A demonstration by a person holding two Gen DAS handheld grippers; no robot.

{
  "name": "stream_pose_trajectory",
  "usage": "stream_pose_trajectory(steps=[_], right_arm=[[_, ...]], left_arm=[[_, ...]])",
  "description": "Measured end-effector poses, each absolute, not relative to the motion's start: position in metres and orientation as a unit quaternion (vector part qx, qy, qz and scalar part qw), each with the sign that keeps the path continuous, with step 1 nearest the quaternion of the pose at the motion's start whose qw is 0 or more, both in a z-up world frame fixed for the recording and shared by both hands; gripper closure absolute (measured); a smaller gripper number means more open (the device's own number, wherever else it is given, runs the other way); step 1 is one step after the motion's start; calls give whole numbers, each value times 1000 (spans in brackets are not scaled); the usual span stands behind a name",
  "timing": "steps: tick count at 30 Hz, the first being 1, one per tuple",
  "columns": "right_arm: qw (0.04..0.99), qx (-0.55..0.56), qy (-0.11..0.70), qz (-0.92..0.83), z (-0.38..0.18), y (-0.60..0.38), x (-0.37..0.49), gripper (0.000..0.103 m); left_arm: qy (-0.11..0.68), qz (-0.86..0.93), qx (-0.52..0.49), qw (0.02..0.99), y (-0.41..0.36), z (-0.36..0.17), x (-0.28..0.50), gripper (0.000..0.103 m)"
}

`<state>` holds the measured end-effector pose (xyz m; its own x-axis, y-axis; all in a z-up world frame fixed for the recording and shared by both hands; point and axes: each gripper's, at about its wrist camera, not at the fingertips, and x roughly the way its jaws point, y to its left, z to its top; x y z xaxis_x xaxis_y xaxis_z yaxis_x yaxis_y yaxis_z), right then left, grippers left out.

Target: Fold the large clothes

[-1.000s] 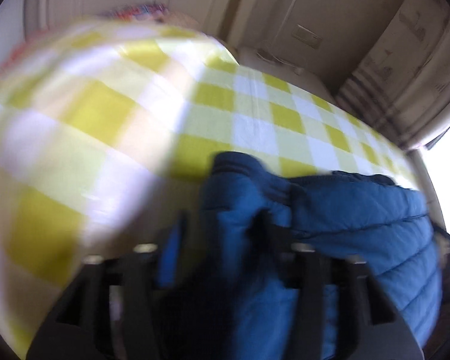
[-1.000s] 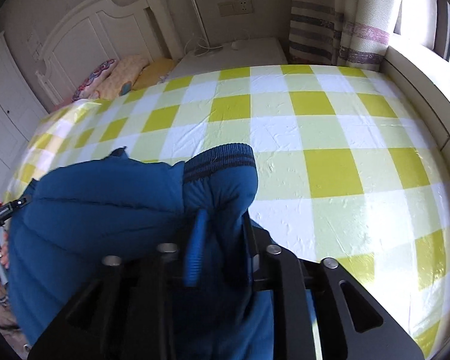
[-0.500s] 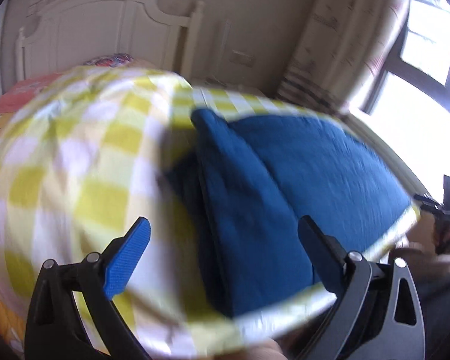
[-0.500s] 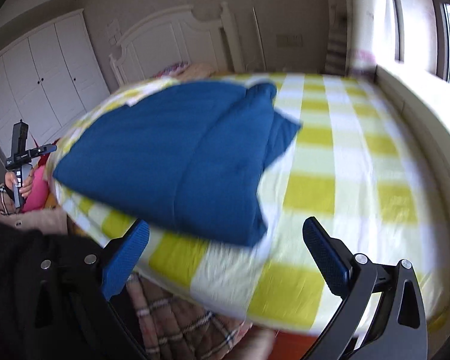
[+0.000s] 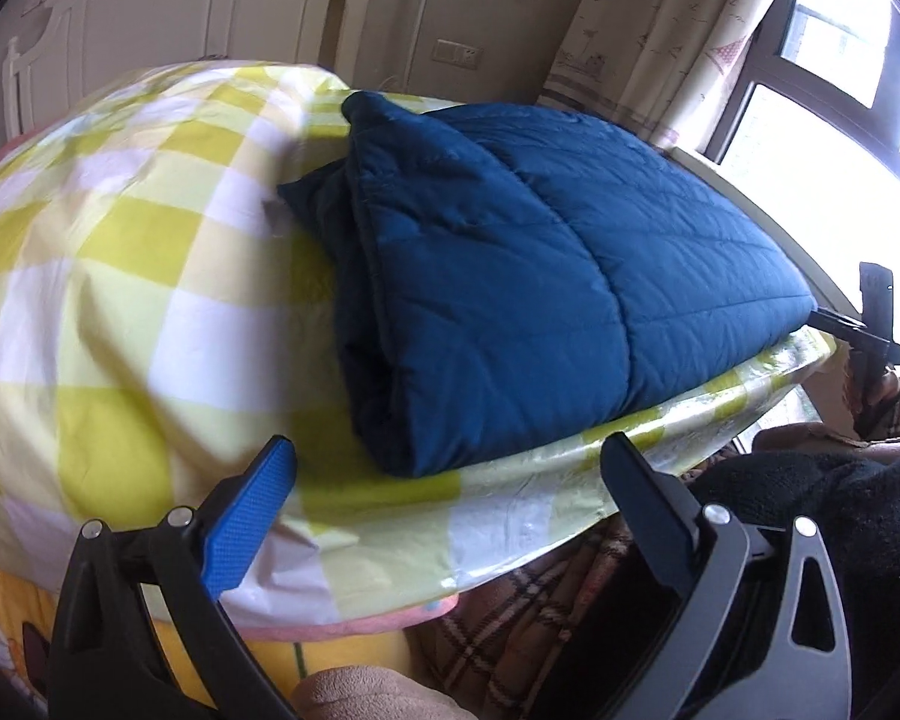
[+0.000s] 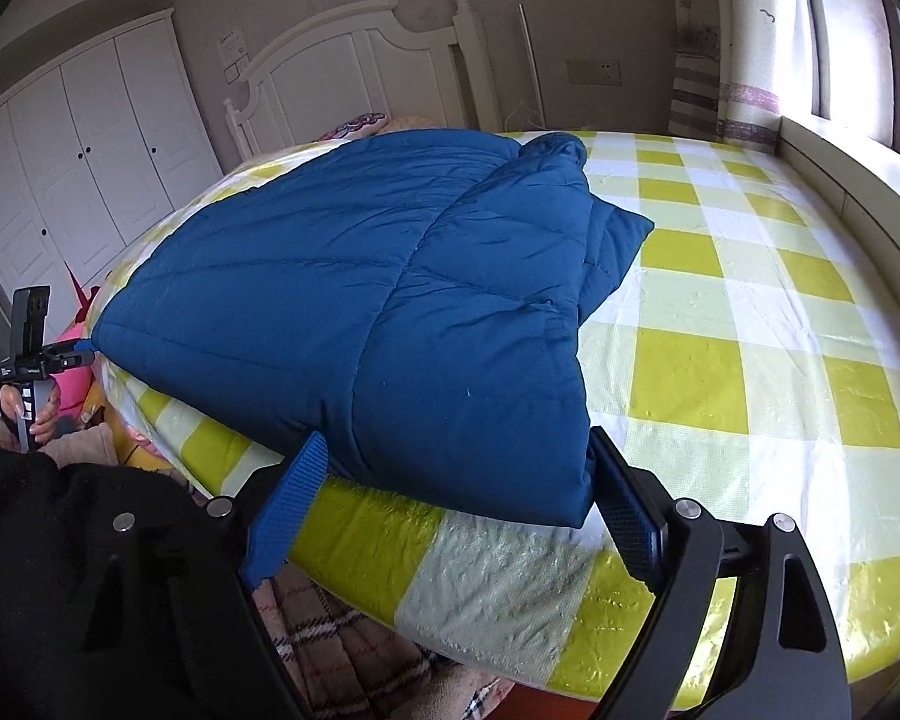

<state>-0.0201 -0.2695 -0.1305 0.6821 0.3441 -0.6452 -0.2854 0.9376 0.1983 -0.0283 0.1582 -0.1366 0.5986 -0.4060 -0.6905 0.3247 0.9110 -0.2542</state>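
Yellow-and-white checked sheet (image 6: 768, 372) under a clear plastic cover, spread over the whole bed, with wide bare room on the window side and toward the headboard (image 6: 354, 60). Blue quilted jacket (image 6: 390, 312) folded into a thick bundle and parked at the near corner of the bed, probably so both hands can reach it from the standing side. Lower hem almost flush with the bed's edge, one corner close to overhanging; little margin there, so any further fold better made away from the edge, toward the open checks. Layers stacked along the left flank of the jacket (image 5: 510, 276), with a dark flap poking out beneath toward the pillow end; ribbed collar or cuff bunched at the far top corner. Fold apparently finished or nearly so, judging by the compact shape. Right gripper (image 6: 456, 516) drawn back off the bed edge, jaws spread wide and empty, straddling the hem without touching it. Left gripper (image 5: 450, 492) likewise clear of the cloth, jaws spread, nothing between them. Plaid fabric and dark sleeve below the bed edge.
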Motion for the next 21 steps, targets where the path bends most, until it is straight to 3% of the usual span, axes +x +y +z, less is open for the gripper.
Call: stream_pose_trajectory(steps=[5,7,10,11,12,13,15,21], right_arm=[[918,43,356,169,-131,-273,-22,24],[920,42,351,170,-132,-271,-21,26],[927,32,333,172,-131,-263,-25,41],[930,25,327,167,-129,-258,-27,47],[932,19,323,165,-126,-256,-28,54],[934,8,316,165,-120,-250,-30,57],[942,-4,296,158,-107,-240,-33,73],[947,17,281,154,-102,-235,-47,75]], left_arm=[[372,-231,-70,896,155,-130,-20,3],[368,-243,-57,896,144,-127,-17,22],[364,-230,-9,903,129,-122,-8,48],[355,-222,2,908,130,-114,-2,65],[351,-219,4,910,131,-108,3,69],[344,-216,6,914,134,-101,11,70],[331,-200,14,922,136,-85,28,74],[329,-193,7,924,134,-84,29,76]])
